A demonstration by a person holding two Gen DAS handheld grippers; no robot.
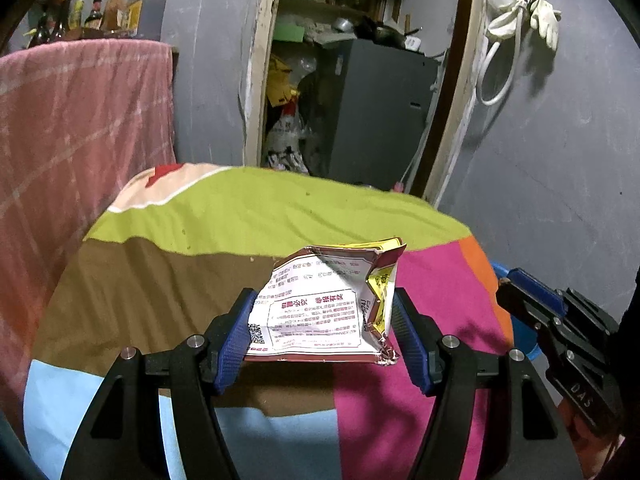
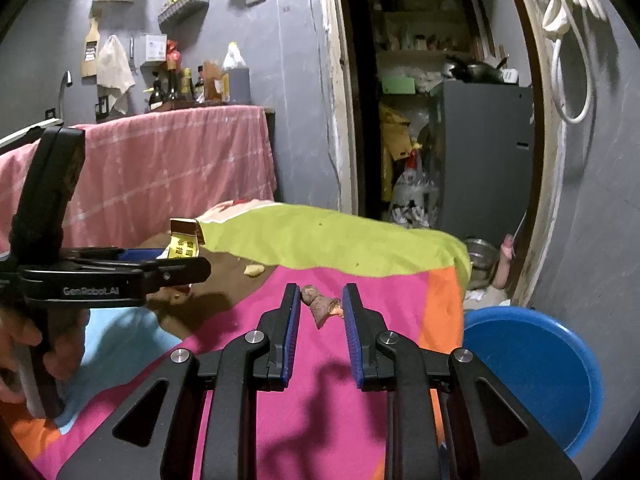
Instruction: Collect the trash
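1. A patchwork cloth [image 1: 248,216] in lime green, brown, magenta, orange and pale blue covers the table that fills the middle of both wrist views.
2. A pink checked cloth [image 2: 176,160] drapes a counter behind the table, with bottles and boxes crowded on top against the grey wall.
3. An open doorway [image 1: 352,92] beyond the table shows a grey cabinet [image 2: 486,152], shelves and bags packed inside.
4. A blue plastic basin [image 2: 536,368] sits on the floor just beside the table's orange edge, low on the right of the right wrist view.
5. The left gripper [image 1: 324,320] holds a crumpled snack wrapper [image 1: 324,304] above the cloth, its blue pads pressed against the wrapper's two sides, printed white face up.
6. In the right wrist view the same wrapper pokes out yellow from that gripper's black frame at far left, where a person's hand [image 2: 24,344] grips the handle.
7. The right gripper [image 2: 321,312] stands narrow, clamped on a small brown food scrap [image 2: 318,306] lifted over the magenta patch.
8. A pale yellow scrap [image 2: 253,270] lies on the brown patch, well apart from both grippers.
9. White gloves [image 1: 536,12] and a looped white hose hang on the wall right of the doorway.
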